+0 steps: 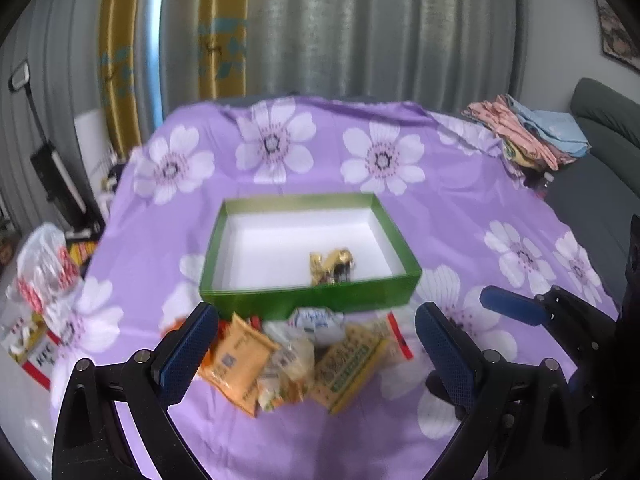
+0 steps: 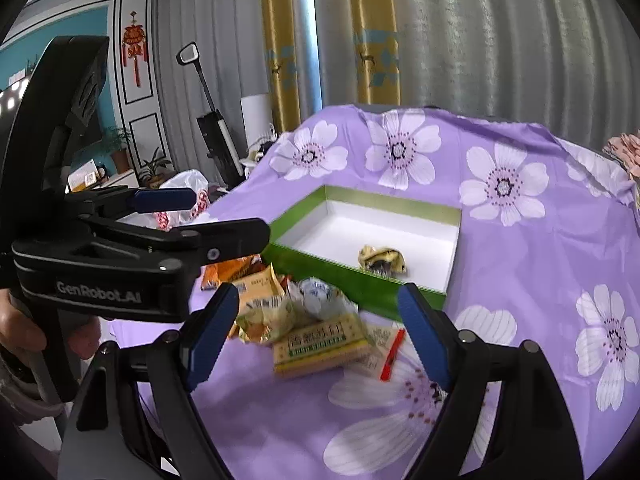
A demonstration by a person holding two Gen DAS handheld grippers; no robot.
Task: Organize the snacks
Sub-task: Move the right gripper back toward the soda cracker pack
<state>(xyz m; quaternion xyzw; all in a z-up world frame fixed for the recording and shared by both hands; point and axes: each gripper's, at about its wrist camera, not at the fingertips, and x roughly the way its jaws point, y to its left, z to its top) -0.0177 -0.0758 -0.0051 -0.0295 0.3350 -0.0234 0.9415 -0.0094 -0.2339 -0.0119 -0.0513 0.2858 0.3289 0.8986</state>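
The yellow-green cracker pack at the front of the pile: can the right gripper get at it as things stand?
Probably yes. The right gripper is open and empty, the cracker pack lies topmost between its fingers, and nothing covers it.

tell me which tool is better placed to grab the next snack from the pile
Right, marginally. The right tool stands open straight over the yellow-green packet. The left tool is open too, framing the pile's orange packet.
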